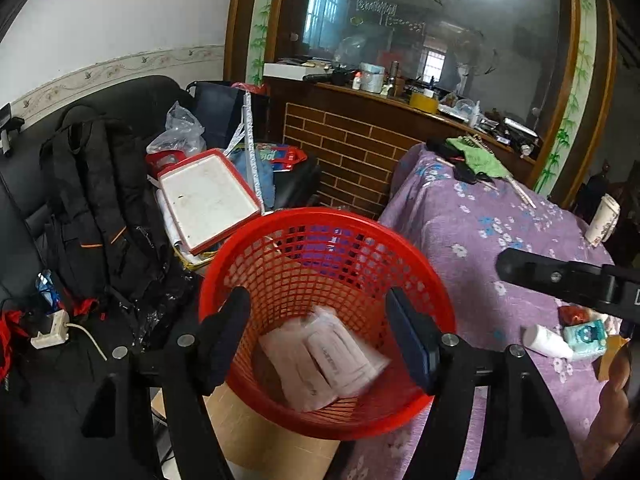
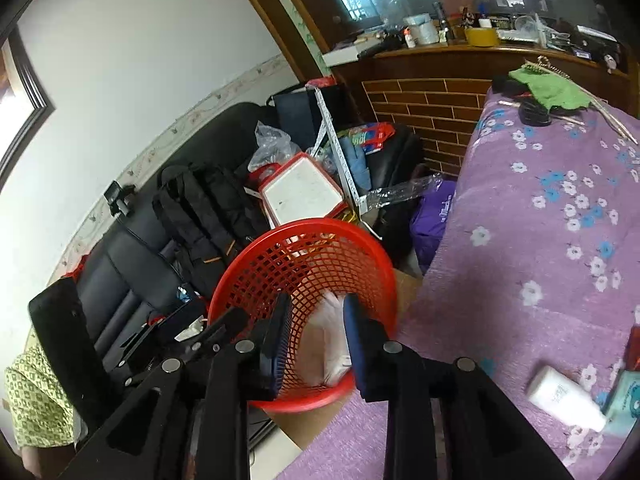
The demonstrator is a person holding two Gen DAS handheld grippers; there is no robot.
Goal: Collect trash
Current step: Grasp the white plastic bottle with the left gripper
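Observation:
A red mesh waste basket [image 1: 304, 236] stands beside the purple flowered table. White paper trash [image 1: 320, 356] lies at its bottom. My left gripper [image 1: 320, 340] is open and empty over the basket's mouth. My right gripper [image 2: 316, 340] is open over the same basket [image 2: 280, 248], with blurred white paper [image 2: 334, 336] seen between its fingers inside the basket. In the left wrist view the right gripper's arm [image 1: 568, 280] reaches in from the right. A white bottle [image 2: 564, 398] and a teal tissue pack [image 2: 624, 396] lie on the table.
A black sofa [image 1: 24, 184] holds a black backpack [image 1: 100, 208], a red-rimmed white tray [image 1: 204, 200] and plastic bags. The purple flowered tablecloth [image 2: 540, 240] carries a green cloth [image 2: 548, 88] and a cup [image 1: 602, 220]. A cluttered wooden shelf [image 1: 400, 92] stands behind. A cardboard box [image 1: 256, 432] sits under the basket.

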